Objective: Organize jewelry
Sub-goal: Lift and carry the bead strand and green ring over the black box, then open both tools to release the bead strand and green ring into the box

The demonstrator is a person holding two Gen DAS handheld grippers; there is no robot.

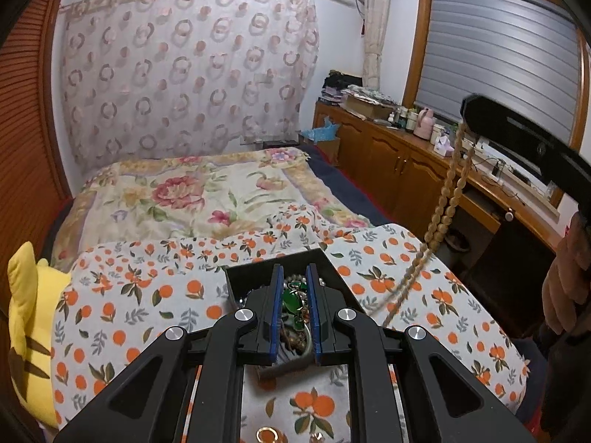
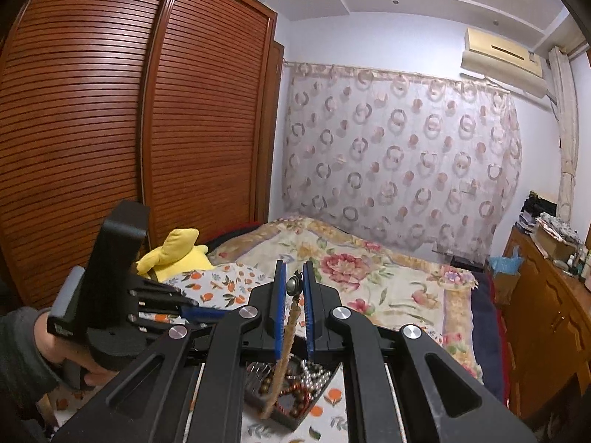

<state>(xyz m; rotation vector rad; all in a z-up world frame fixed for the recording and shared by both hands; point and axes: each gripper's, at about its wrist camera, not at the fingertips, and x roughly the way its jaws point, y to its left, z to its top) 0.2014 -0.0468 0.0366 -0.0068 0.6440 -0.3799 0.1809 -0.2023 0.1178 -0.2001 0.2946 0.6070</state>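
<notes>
1. The bed fills both views under a flowered quilt, and on its near end lies an orange-print pillow. No writing is readable; a small mark on the handle of the left gripper is too blurred to read.
2. Only the right wrist view shows the slatted wardrobe beyond the pillow; only the left wrist view shows the shuttered window.
3. A black jewelry box sits on the pillow, holding green stones, silver beads and dark wooden beads in a tangle.
4. The right gripper, above the box, is pinching a tan bead necklace, which hangs down onto the pillow beside the box.
5. The left gripper hovers over the box, pads close together, with nothing seen between them.
</notes>
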